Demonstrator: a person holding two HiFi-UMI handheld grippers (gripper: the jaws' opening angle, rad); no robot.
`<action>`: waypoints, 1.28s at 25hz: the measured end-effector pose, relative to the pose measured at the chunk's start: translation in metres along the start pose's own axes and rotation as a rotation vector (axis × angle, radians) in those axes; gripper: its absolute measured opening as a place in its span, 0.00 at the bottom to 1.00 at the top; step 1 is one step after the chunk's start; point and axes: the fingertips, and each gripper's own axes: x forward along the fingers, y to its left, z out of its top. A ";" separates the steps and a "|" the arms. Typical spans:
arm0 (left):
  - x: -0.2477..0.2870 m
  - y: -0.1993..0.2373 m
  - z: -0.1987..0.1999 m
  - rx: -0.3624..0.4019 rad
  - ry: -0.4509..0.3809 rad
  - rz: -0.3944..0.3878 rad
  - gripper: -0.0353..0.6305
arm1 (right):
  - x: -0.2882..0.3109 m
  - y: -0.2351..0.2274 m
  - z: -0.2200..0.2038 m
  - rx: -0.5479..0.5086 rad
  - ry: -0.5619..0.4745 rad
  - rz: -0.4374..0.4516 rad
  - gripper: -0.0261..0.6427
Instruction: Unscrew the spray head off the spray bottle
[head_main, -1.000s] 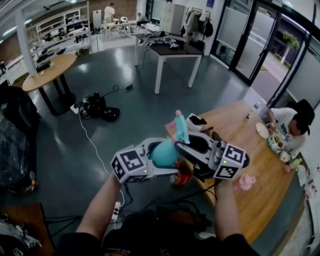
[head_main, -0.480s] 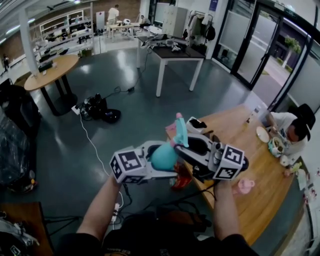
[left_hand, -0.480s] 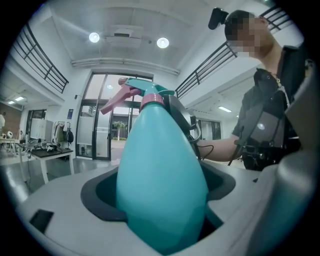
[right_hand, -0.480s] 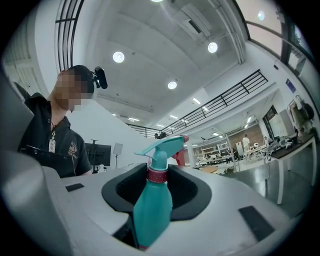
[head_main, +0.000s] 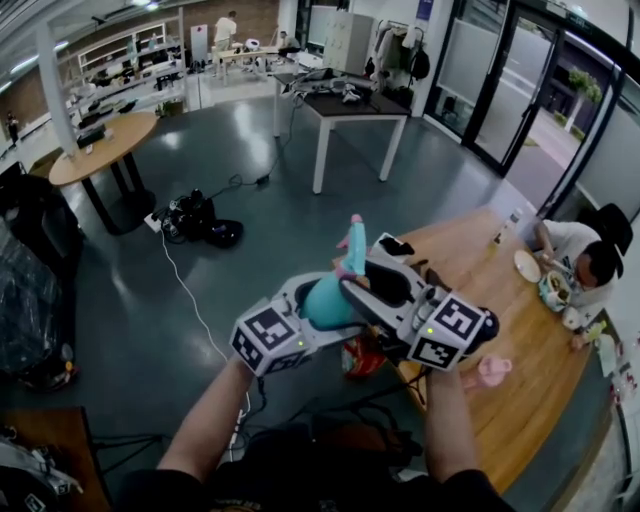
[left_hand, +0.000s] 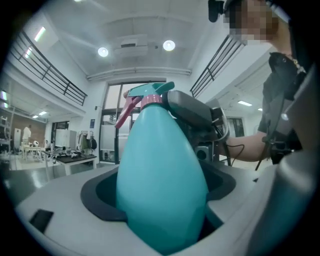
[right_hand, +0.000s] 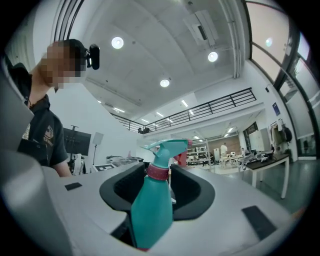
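A teal spray bottle (head_main: 322, 302) with a pink collar and a teal spray head (head_main: 353, 246) is held up in the air in front of me. My left gripper (head_main: 318, 305) is shut on the bottle's wide body (left_hand: 162, 190). My right gripper (head_main: 350, 285) comes from the opposite side, with its jaws on either side of the pink collar (right_hand: 158, 171) just under the spray head (right_hand: 167, 147). Its jaws have just been opening; a thin gap shows beside the collar, so the right gripper (right_hand: 158, 176) stands open around the neck.
A long wooden table (head_main: 500, 330) lies below right, with a pink object (head_main: 490, 370), dishes and a seated person (head_main: 585, 260). A red packet (head_main: 360, 355) sits under the grippers. Farther off are a white table (head_main: 345, 105), a round table (head_main: 95, 145) and floor cables (head_main: 195, 215).
Both hands have turned a little and drawn closer together. The left marker cube shifted right and down. The bottle stays in the left gripper, its spray head tilted slightly more upright.
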 end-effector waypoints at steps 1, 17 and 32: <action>0.000 0.004 0.001 0.000 -0.010 0.028 0.72 | 0.002 -0.001 0.000 -0.004 0.005 -0.024 0.30; 0.005 0.041 -0.009 0.082 0.042 0.348 0.72 | 0.014 -0.024 0.001 0.135 0.048 -0.366 0.31; -0.003 0.002 -0.004 0.022 0.033 -0.012 0.72 | 0.010 -0.003 0.002 0.120 0.005 -0.079 0.25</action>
